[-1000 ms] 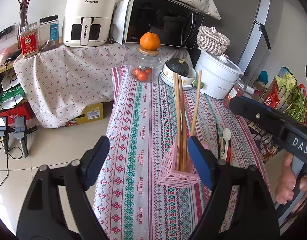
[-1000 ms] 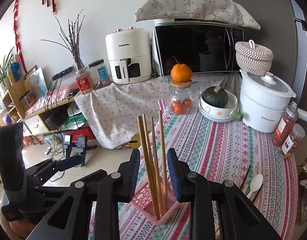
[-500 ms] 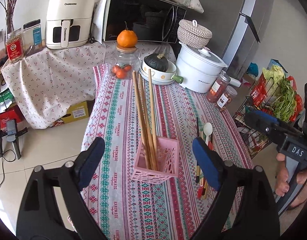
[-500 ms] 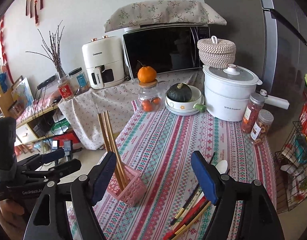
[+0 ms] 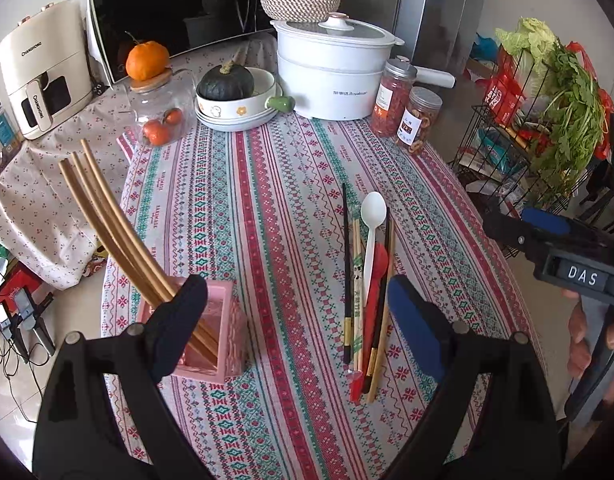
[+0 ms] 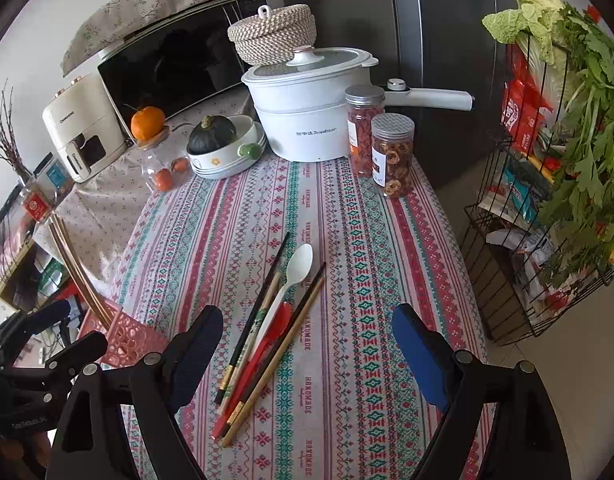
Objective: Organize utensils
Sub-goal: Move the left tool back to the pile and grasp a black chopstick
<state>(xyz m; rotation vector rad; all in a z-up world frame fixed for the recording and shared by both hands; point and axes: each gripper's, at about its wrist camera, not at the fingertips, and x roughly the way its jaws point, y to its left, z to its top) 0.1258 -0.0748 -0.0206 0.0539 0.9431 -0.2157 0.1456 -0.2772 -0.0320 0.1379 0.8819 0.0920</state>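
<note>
Both my grippers spread wide, empty, above the patterned tablecloth [image 5: 267, 208].

My left gripper [image 5: 297, 320] hovers near the pink basket [image 5: 211, 340] at the near left, holding wooden chopsticks [image 5: 115, 228] (leaning left). My right gripper [image 6: 307, 354] hangs over the loose pile — white spoon [image 6: 295, 276], red spoon [image 6: 267, 344], assorted chopsticks [image 6: 259, 304] — lying right of the basket.

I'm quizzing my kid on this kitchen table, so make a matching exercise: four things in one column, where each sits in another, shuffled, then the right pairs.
Things:
1. orange
2. squash
3. gold chopsticks
4. white spoon

Places:
A. standing in the pink basket
B. flat on the tablecloth
C. on the jar lid
D. in the bowl

Pairs: 1-C, 2-D, 3-A, 4-B
</note>
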